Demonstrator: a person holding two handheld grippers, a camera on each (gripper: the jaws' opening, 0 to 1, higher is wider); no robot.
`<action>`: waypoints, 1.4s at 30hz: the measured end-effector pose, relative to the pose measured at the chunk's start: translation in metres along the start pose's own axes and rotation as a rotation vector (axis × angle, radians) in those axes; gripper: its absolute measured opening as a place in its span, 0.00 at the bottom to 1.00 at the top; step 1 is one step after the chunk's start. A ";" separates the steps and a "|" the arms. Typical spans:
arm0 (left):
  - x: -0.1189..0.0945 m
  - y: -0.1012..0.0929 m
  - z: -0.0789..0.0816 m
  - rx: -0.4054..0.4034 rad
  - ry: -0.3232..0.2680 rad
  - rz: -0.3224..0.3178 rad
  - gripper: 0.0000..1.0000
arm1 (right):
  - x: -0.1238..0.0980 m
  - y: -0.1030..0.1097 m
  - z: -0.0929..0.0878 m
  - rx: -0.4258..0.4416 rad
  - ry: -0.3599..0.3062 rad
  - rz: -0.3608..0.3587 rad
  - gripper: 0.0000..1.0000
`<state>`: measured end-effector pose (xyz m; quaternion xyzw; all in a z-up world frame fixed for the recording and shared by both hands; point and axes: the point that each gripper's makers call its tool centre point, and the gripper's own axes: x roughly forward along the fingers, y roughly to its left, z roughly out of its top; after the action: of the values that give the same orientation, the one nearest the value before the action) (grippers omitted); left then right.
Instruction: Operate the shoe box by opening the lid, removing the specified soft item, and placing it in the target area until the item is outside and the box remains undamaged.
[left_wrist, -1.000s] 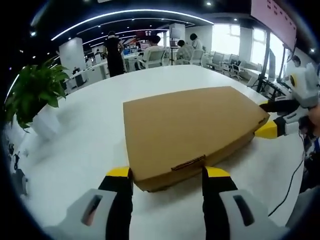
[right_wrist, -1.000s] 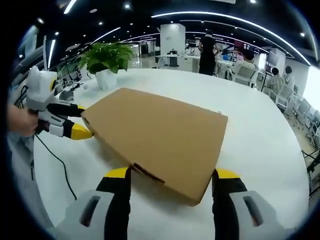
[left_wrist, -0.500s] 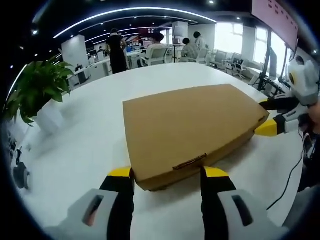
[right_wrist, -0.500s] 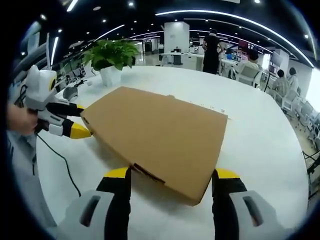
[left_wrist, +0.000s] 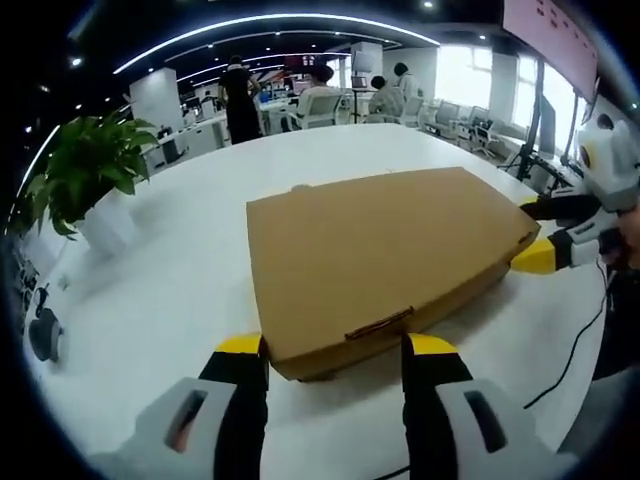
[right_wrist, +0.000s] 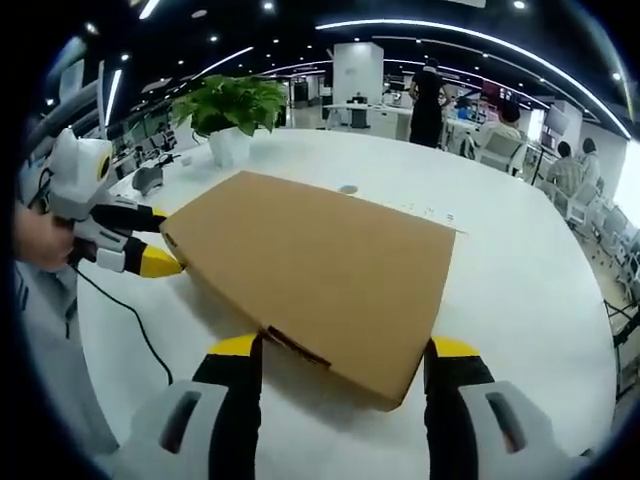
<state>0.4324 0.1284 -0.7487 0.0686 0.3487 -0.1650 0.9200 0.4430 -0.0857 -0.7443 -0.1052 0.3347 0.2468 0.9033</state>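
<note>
A flat brown shoe box (left_wrist: 375, 258) lies shut on a big white table (left_wrist: 180, 300). In the left gripper view, the left gripper (left_wrist: 335, 350) has its two yellow-tipped jaws spread wide, one on each side of the near corner of the box, where a small paper tab sits on the lid edge. Whether the tips touch the cardboard is hard to tell. The right gripper (left_wrist: 540, 235) comes in from the right side, its jaws apart around the far corner of the box. In the right gripper view, the right gripper (right_wrist: 345, 355) also stands wide open around its own near corner of the box (right_wrist: 320, 270), and the left gripper (right_wrist: 150, 240) shows at the left with a hand (right_wrist: 40, 235) holding it. A green plant (left_wrist: 85, 175) in a white pot stands on the table, well apart from the box. The box, its lid and both grippers sit just as they did a moment ago. Only the cameras have turned a little, so the plant has slid a bit in both views, and a small round spot on the table (right_wrist: 347, 188) past the box now peeks out.
</note>
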 end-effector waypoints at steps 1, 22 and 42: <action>-0.001 0.000 -0.001 -0.001 -0.001 0.000 0.52 | -0.001 0.001 -0.001 0.000 -0.001 0.001 0.64; -0.020 -0.008 -0.016 -0.022 -0.010 0.014 0.52 | -0.015 0.014 -0.012 -0.002 -0.008 0.000 0.63; -0.043 -0.017 -0.038 -0.038 -0.020 0.020 0.52 | -0.035 0.032 -0.030 -0.010 0.003 -0.011 0.63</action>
<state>0.3730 0.1321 -0.7488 0.0531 0.3419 -0.1496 0.9262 0.3875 -0.0823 -0.7445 -0.1120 0.3341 0.2435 0.9036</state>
